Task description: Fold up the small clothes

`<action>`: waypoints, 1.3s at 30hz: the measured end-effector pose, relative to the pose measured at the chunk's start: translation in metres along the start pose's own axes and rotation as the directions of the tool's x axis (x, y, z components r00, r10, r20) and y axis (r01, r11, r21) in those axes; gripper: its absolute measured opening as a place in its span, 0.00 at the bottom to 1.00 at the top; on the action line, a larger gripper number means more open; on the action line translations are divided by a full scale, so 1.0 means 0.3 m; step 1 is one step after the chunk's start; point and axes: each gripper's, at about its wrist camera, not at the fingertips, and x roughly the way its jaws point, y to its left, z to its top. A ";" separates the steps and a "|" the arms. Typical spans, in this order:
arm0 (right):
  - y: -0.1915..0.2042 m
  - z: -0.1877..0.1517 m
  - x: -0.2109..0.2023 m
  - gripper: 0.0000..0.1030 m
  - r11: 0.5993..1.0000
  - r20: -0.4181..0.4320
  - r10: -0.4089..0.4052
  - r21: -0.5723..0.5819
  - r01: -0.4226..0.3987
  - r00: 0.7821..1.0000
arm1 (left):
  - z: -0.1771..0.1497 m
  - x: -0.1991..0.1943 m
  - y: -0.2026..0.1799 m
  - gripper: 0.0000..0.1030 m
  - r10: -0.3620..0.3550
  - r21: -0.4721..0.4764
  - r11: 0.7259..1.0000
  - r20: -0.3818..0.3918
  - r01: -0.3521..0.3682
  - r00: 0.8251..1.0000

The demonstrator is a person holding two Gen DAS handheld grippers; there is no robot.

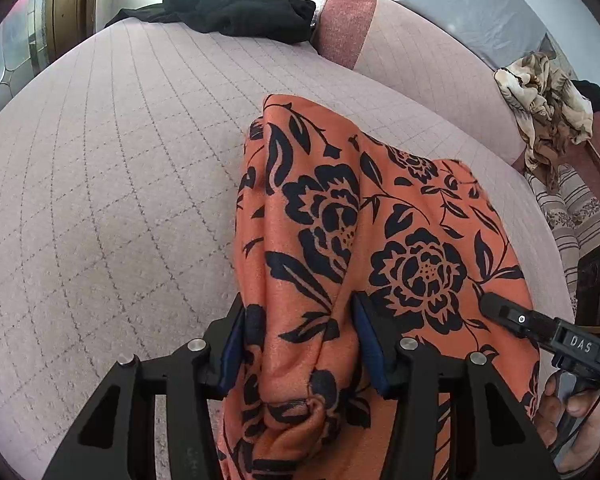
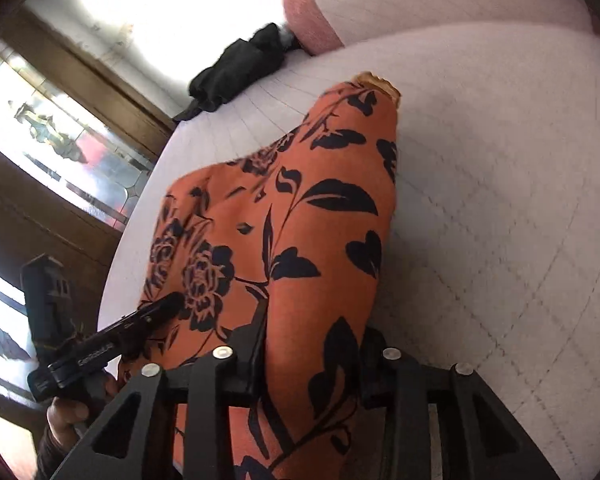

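While both grippers sit nearest the cameras, each straddles the near end of one orange garment (image 1: 340,240) printed with dark flowers. A thick bunched roll of this cloth fills the jaws of the left gripper (image 1: 300,344), touching the blue pads, so it looks clamped. The right gripper (image 2: 312,356) has cloth between its jaws too, but blur hides whether they press, so its state cannot be told.

By the look of it, the garment is light, soft and limp; it will sag and slide rather than hold shape. Best hold, I judge, is at hems or corners, pinching few layers, not the bunched middle.

It lies on a pale quilted bed (image 1: 120,180). Its long axis runs from 6 o'clock toward 12, narrowing to a far tip. Beyond, at 12 o'clock, lies a black garment (image 1: 236,10).
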 end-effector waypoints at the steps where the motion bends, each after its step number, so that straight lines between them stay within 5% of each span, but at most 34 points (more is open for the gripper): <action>1: -0.025 -0.003 -0.007 0.51 0.997 0.011 0.051 0.050 -0.051 0.999 | 0.000 -0.002 0.005 0.51 0.002 0.007 1.000 0.005 -0.002 1.000; 3: -0.038 -0.007 -0.026 0.71 0.991 0.036 0.097 0.089 -0.100 0.995 | -0.007 -0.003 0.017 0.53 0.003 0.003 1.000 0.006 -0.003 1.000; 12: -0.071 -0.002 -0.019 0.72 0.975 0.047 0.147 0.160 -0.153 0.988 | -0.006 -0.001 0.001 0.54 0.018 0.013 1.000 0.014 -0.018 1.000; 21: -0.043 -0.003 -0.031 0.72 0.983 0.054 0.141 0.112 -0.146 0.989 | -0.025 -0.043 -0.011 0.54 0.038 0.040 0.998 0.070 -0.041 0.997; 23: -0.035 -0.009 -0.014 0.61 0.990 0.023 0.112 0.086 -0.113 0.993 | -0.035 0.006 0.004 0.55 0.046 0.038 0.998 0.008 -0.046 0.999; 24: -0.027 -0.018 -0.011 0.43 0.996 0.005 0.073 0.054 -0.074 0.997 | -0.037 0.009 0.013 0.55 0.035 0.023 0.999 0.007 -0.035 0.999; 28: 0.006 -0.025 -0.034 0.42 1.000 0.012 0.025 -0.003 -0.025 1.000 | -0.041 -0.095 -0.022 0.49 0.045 0.033 0.998 0.061 -0.047 0.997; 30: -0.016 -0.015 -0.047 0.53 0.996 0.004 0.074 0.042 -0.074 0.997 | -0.077 -0.177 -0.050 0.49 0.010 0.065 0.998 0.116 -0.018 0.993; 33: -0.092 0.018 -0.108 0.72 0.981 0.109 0.123 0.135 -0.137 0.986 | -0.142 -0.209 -0.106 0.50 0.016 0.142 0.989 0.144 -0.037 0.990; 37: -0.168 0.130 -0.040 0.75 0.937 0.106 0.217 0.256 -0.238 0.970 | -0.181 -0.097 -0.081 0.55 0.130 0.169 0.975 0.081 -0.142 0.988; 38: -0.183 0.157 0.010 0.71 0.928 0.068 0.234 0.282 -0.244 0.970 | -0.179 -0.096 -0.076 0.57 0.128 0.166 0.976 0.078 -0.139 0.989; 39: -0.184 0.185 0.048 0.46 0.936 0.026 0.218 0.278 -0.217 0.976 | -0.178 -0.097 -0.076 0.57 0.125 0.166 0.977 0.077 -0.137 0.989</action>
